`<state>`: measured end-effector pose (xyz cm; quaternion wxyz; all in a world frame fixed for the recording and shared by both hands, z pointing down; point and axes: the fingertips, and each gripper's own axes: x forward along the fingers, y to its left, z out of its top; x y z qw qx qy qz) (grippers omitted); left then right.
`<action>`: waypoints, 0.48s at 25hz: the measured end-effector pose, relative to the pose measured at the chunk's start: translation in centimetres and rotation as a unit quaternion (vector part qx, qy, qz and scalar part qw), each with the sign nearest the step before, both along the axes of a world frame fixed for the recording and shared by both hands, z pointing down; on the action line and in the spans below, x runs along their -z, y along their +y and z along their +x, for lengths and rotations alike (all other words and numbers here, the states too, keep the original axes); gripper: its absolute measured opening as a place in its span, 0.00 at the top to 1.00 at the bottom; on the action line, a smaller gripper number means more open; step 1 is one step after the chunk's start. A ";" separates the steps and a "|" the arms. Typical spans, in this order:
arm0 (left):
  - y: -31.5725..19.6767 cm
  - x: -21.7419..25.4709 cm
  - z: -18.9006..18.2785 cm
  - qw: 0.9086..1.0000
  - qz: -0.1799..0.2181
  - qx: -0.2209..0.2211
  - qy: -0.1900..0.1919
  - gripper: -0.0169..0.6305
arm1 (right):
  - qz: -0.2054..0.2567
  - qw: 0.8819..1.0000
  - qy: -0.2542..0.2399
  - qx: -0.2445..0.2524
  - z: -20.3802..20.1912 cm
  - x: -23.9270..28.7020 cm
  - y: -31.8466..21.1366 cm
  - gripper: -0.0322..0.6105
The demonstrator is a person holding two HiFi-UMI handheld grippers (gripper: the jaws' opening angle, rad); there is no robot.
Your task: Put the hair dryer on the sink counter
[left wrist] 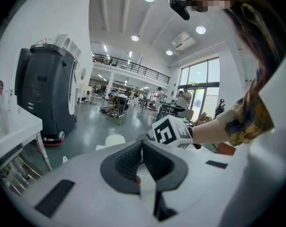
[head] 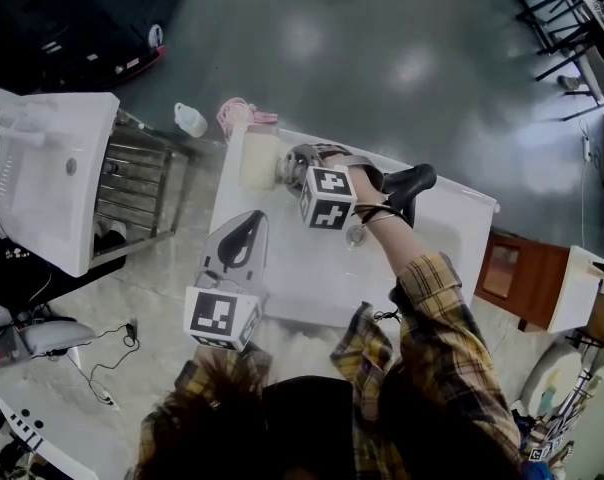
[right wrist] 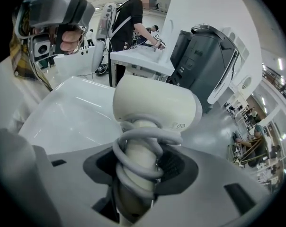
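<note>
Head view: your right gripper [head: 282, 166] holds the cream hair dryer [head: 259, 160] at the far left corner of the white sink [head: 452, 218] surface; contact not clear. Your left gripper [head: 246, 223] hangs over the sink's left edge.

Left gripper view: jaws pressed together, nothing between.

Right gripper view: jaws clamp the hair dryer by its handle, with a grey cord [right wrist: 147, 138] coiled round it. The sink bowl lies just left.

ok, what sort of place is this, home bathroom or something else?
Probably a big open lab or demo hall, not a home. The sink unit stands free on a polished grey floor, a second basin sits nearby, and the left gripper view shows a mezzanine railing and tall windows.
</note>
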<state>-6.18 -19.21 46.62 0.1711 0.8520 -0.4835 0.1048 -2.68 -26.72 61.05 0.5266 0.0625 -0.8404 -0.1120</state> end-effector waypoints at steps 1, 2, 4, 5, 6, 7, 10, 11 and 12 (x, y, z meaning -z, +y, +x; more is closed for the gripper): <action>-0.1 -0.1 0.1 1.000 -0.001 -0.002 0.001 0.94 | -0.003 1.000 0.003 0.003 0.1 -0.1 0.0 0.61; -0.2 -0.2 0.2 1.000 -0.002 -0.003 0.002 0.94 | -0.005 1.000 0.005 0.005 0.1 -0.3 0.0 0.61; -0.3 -0.3 0.3 1.000 -0.003 -0.008 0.002 0.94 | -0.008 1.000 0.009 0.007 0.0 -0.6 0.0 0.61; -0.4 -0.3 0.3 1.000 -0.003 -0.010 0.003 0.94 | -0.009 1.000 0.011 0.009 0.0 -0.7 0.0 0.61; -0.5 -0.3 0.3 1.000 -0.003 -0.010 0.003 0.94 | -0.008 1.000 0.015 0.012 0.0 -0.8 0.0 0.61; -0.6 -0.3 0.4 1.000 -0.003 -0.010 0.003 0.94 | -0.004 1.000 0.020 0.015 0.0 -1.0 -0.1 0.61; -0.9 -0.2 0.4 1.000 -0.002 -0.011 0.001 0.94 | 0.013 0.999 0.039 0.028 -0.1 -1.3 -0.4 0.61; -1.0 -0.2 0.4 1.000 -0.001 -0.010 0.000 0.94 | 0.015 0.998 0.044 0.035 -0.2 -1.4 -0.4 0.61; -1.0 -0.2 0.4 1.000 -0.001 -0.010 0.000 0.94 | 0.016 0.998 0.048 0.041 -0.3 -1.4 -0.3 0.61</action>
